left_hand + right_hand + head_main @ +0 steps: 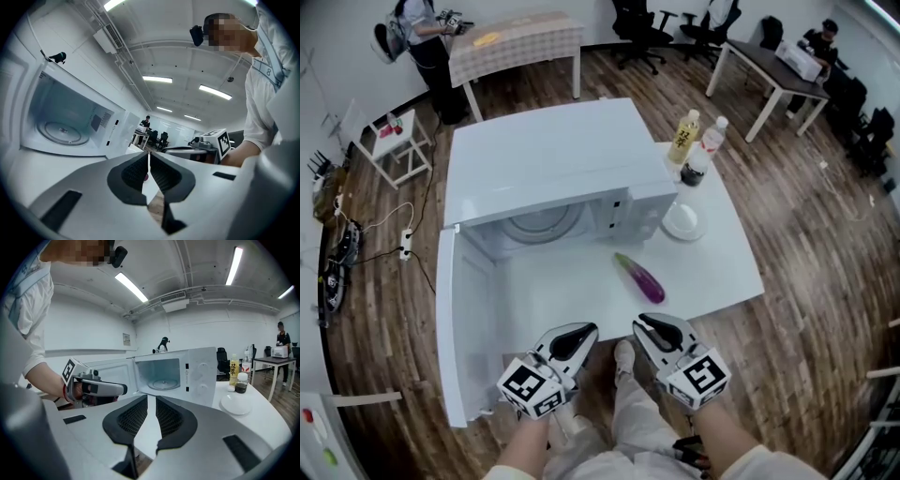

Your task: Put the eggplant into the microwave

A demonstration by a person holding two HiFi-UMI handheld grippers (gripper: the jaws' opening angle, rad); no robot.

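Hovering side by side near level, left claw [585,331] closed empty, right claw [645,325] barely parted, empty

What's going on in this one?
A person holds a gripper in each hand just short of the white table. The microwave stands with its door open; the eggplant lies on the table in front of it, untouched. The left gripper is shut and empty, the right gripper slightly open and empty.
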